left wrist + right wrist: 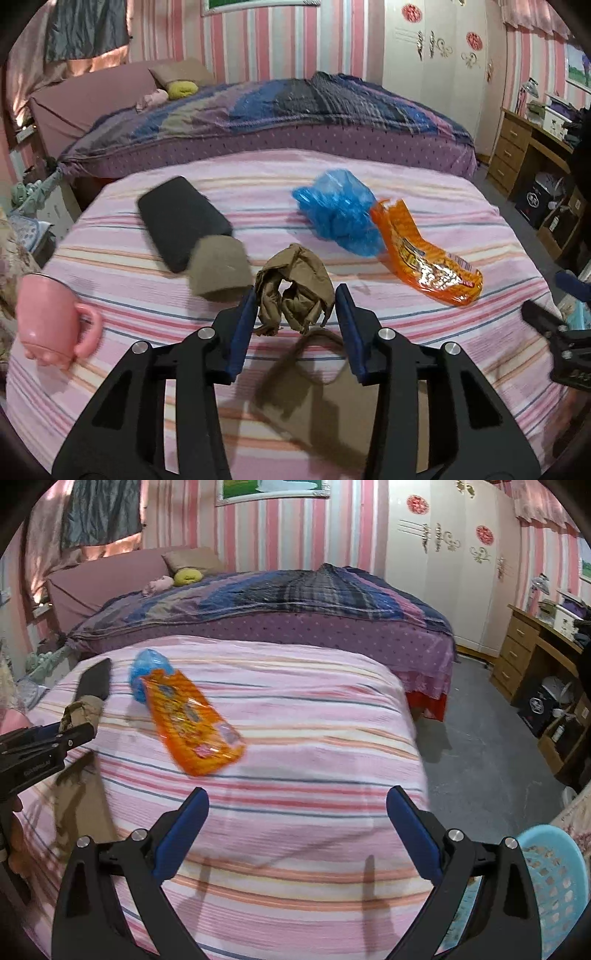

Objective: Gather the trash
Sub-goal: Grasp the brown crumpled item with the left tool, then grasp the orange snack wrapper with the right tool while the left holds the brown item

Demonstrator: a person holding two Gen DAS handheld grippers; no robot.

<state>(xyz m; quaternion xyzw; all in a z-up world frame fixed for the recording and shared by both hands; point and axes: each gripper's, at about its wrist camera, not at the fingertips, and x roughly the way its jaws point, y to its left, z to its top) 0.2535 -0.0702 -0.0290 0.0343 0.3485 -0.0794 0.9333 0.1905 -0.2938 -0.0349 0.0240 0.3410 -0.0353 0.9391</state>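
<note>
On the striped cover: 1 crumpled brown paper (293, 288), 1 blue plastic bag (338, 210), 1 orange snack wrapper (424, 254), 1 black case (181, 218), 1 pink mug (51, 317), probably 1 cardboard roll (219, 267). 1 blue basket (554, 882) beside it.

Pink mug (55, 317) cut by left edge of left wrist view, motion-blurred. Black pad (183, 221) and brown roll (219, 267) smeared, makes unclear. Orange wrapper (192, 723) print unreadable. Blue basket (554, 886) clipped at lower right, contents unclear. Right gripper (554, 343) only partly in frame there. Desk clutter (554, 118) too small.
</note>
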